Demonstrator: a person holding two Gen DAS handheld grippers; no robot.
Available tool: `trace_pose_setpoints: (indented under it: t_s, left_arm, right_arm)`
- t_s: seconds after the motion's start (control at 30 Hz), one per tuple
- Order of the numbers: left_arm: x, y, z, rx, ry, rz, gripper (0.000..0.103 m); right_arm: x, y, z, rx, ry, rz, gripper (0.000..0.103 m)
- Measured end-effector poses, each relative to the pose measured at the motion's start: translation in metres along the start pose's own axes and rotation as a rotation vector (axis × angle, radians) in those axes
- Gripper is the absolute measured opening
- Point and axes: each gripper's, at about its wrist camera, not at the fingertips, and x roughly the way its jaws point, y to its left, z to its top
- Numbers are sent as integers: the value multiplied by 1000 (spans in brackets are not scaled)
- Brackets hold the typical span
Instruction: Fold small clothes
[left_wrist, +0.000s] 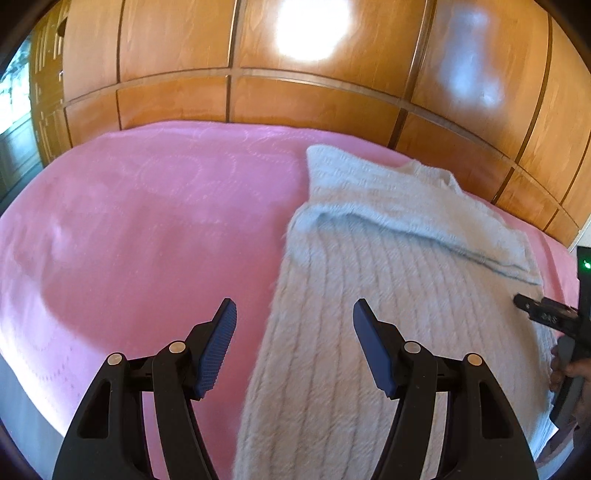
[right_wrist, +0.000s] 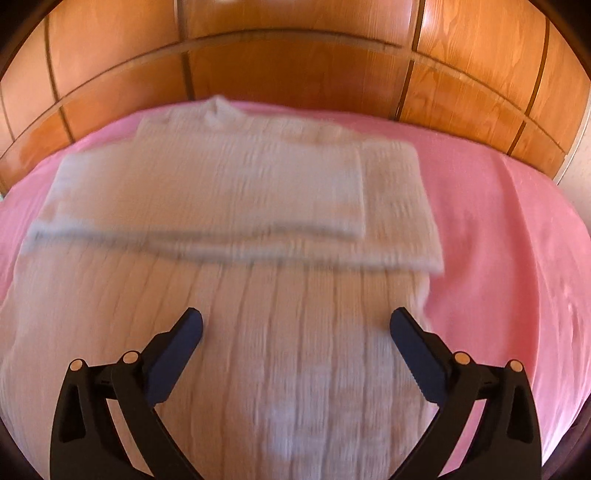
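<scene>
Spread across the pink bedcover (right_wrist: 498, 229), a white ribbed sweater (right_wrist: 280, 332) lies flat on the bed, its neck toward the wooden panelled wall (right_wrist: 295, 66) behind. Both sleeves are folded inward across the chest: in the right wrist view one sleeve (right_wrist: 207, 192) lies crosswise over the upper body, and its cuff end overlaps a second folded layer (right_wrist: 399, 206) at the sweater's right edge. That view is blurred, so the knit detail is hard to read.

The right claw (right_wrist: 295, 332) stands wide open above the sweater's lower body, its dark blue pads well apart and nothing between them; neither pad presses on the cloth. In the left wrist view this same tool appears at the right edge, a hand (left_wrist: 569, 373) wrapped round its grip.

The left claw (left_wrist: 293, 321) is partly open and holds nothing. It hangs over the sweater's left edge (left_wrist: 273, 332), one pad (left_wrist: 218, 350) over bare pink bedcover, the other pad (left_wrist: 373, 350) over the ribbed knit. Whether the tips touch the fabric cannot be told.

No container shows in either view; the sweater rests directly on the bedcover.
</scene>
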Motion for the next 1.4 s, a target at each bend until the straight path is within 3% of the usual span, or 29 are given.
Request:
trace_pose_setpoints:
  t_s: [0.23, 0.73, 1.4]
  left_arm:
    - [-1, 10, -20, 0, 30, 13, 65]
    - [0, 14, -47, 31, 83, 15, 65]
    - [-11, 16, -65, 54, 99, 15, 65]
  right_arm:
    - [-24, -15, -35, 35, 24, 71, 101]
    - [-57, -59, -88, 160, 34, 117, 101]
    - [-82, -59, -128, 154, 34, 201, 101]
